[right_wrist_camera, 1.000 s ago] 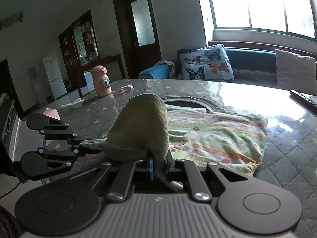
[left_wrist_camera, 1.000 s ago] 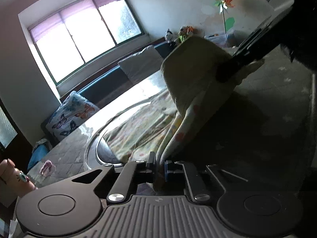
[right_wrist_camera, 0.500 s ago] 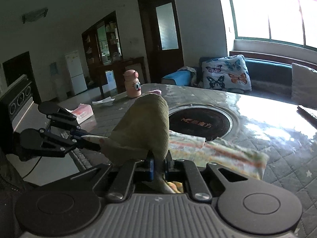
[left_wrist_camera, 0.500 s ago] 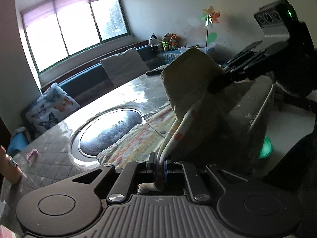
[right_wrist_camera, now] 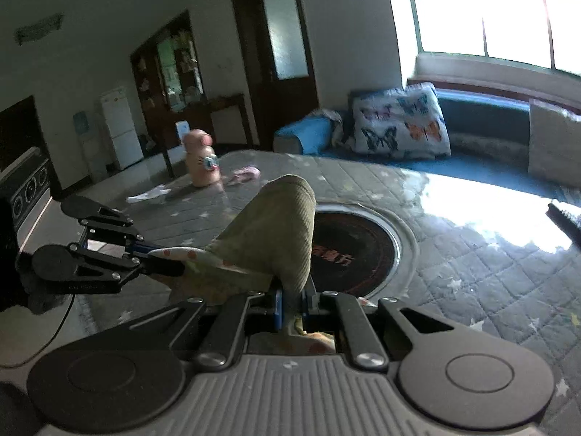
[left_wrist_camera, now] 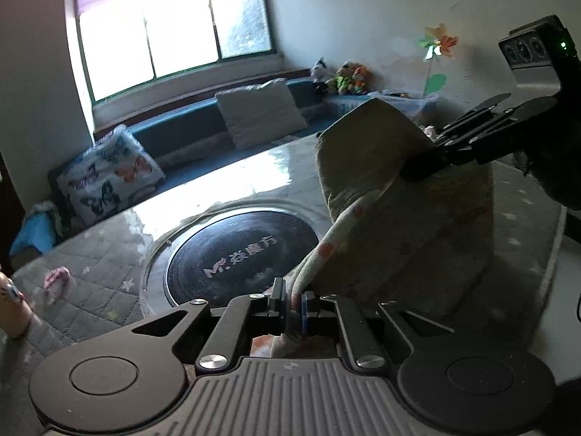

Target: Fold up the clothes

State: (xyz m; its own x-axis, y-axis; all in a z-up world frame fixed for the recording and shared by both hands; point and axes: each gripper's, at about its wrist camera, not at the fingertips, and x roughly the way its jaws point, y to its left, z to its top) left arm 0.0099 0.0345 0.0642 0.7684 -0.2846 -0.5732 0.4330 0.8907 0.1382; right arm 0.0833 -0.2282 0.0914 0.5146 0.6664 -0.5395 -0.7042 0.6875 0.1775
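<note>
Table [right_wrist_camera: 490, 276] with grey quilted cover, round dark inset [left_wrist_camera: 239, 254] at centre. Garment [left_wrist_camera: 417, 218], khaki ribbed band and dotted cream fabric, hung clear above table, stretched between both tools. Left hand-held gripper [left_wrist_camera: 292, 301] clamped tight on garment edge. Right hand-held gripper [right_wrist_camera: 292, 303] likewise pinched on garment. Pink bottle [right_wrist_camera: 201, 163] stood far on table.

I see the garment [left_wrist_camera: 417, 210] lifted clear of the table, olive ribbed band humped up ahead of my left gripper [left_wrist_camera: 292, 299], cream dotted fabric pinched in it; my right gripper [right_wrist_camera: 292, 303] pinches the band's other end.
</note>
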